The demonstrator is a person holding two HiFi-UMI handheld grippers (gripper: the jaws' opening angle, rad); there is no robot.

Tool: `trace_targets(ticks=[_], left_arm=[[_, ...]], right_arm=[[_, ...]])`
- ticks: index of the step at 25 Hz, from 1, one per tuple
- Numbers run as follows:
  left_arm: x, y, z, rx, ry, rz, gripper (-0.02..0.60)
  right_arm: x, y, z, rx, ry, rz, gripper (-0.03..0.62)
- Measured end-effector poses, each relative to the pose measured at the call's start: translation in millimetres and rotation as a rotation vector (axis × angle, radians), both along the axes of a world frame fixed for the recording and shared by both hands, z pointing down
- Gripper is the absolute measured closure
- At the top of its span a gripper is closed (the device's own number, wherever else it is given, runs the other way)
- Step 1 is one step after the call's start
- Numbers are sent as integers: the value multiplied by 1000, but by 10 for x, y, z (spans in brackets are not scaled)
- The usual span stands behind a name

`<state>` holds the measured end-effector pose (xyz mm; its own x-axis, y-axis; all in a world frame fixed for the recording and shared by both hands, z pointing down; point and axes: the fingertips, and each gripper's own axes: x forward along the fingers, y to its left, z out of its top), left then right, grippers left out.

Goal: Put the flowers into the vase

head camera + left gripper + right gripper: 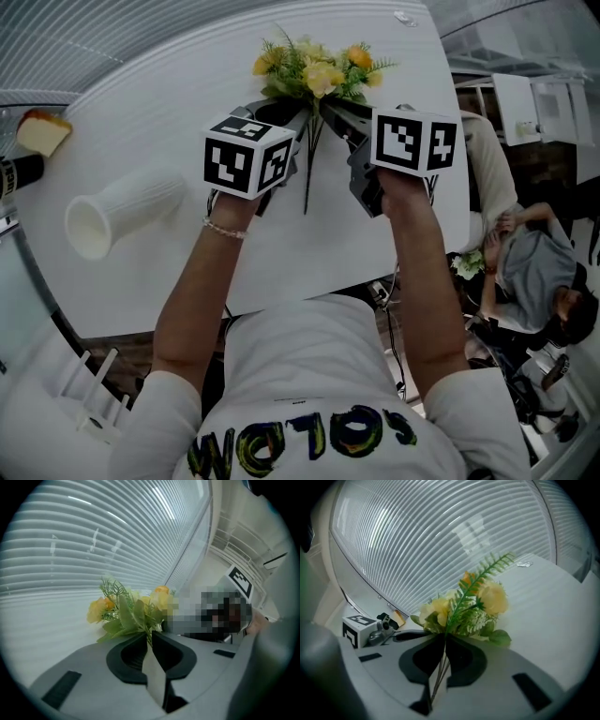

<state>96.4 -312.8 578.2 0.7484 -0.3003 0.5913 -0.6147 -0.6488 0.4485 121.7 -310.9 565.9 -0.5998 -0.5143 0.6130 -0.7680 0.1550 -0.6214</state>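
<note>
Your left gripper (149,637): jaws narrow, tips pinching flowers (319,70) just under blooms. Right gripper (442,644): clamped on same stems; stem ends hang toward you between both grippers. Vase (122,214): well left of left gripper, lying on side on table (281,267), long axis crosswise, base toward gripper, mouth facing away leftward. Left gripper nearer. Judgement: vase needs standing first.

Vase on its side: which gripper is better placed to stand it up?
Left, likely: the vase lies nearer the left gripper, and the right gripper, clamped on the flowers, could hold them.
</note>
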Motion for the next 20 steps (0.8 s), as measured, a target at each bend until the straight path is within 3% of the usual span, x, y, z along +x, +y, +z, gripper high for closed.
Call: trace_targets(ticks=[20], left_arm=[[-221,70,-1281,266,92,-108,565]], right_arm=[[-188,148,-1276,321,91,-88,574]])
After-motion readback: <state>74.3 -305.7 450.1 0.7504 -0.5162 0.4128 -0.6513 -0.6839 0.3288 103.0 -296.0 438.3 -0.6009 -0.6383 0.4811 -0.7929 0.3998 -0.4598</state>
